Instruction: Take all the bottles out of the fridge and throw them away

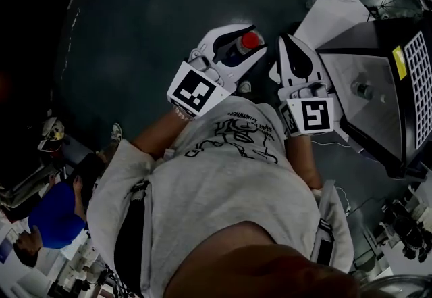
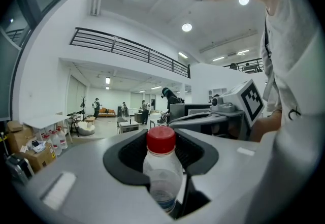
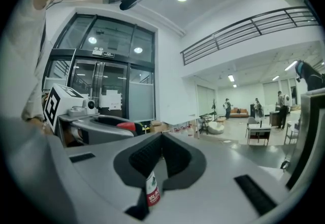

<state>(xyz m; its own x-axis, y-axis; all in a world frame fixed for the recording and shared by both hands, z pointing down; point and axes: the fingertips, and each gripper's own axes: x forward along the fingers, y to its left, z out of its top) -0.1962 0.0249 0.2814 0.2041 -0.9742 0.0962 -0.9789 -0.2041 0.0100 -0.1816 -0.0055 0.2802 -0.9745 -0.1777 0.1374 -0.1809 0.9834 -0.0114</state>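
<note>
Pinched upright in the left tongs (image 1: 255,40): a clear plastic bottle (image 2: 162,174) with a red cap (image 2: 161,140). Gripped at the shoulder by the ribbed black pads on both sides, with neck and cap standing up between them. Held in the air in front of the person's grey printed T-shirt (image 1: 229,175), above a dark floor (image 1: 135,33).

Just beside it to the right, the right tongs (image 3: 162,136), pressed together at the tips. Low in the slit between them, close to the camera, a thin red-and-white printed strip (image 3: 152,191); impossible to tell whether gripped or merely stuck there. Both tools roughly level and side by side, near but apart, each with a black-and-white marker cube (image 1: 196,89) at the rear, toward the body.

Further right in the head view, a black cabinet (image 1: 368,36) with a yellow sticker (image 1: 399,62) and a grid-patterned face, next to a pale tilted panel (image 1: 334,9). On the grey surface inside, a small bottle-like shape (image 1: 363,90), too dim to name for sure.

Out along the left gripper view, a bright hall with a railed balcony (image 2: 132,50) and a few distant people (image 2: 96,107). Low at the left edge, a row of bottles (image 2: 57,139) next to cardboard boxes (image 2: 23,147). Along the right gripper view, glass doors (image 3: 101,86) behind the left tool.
</note>
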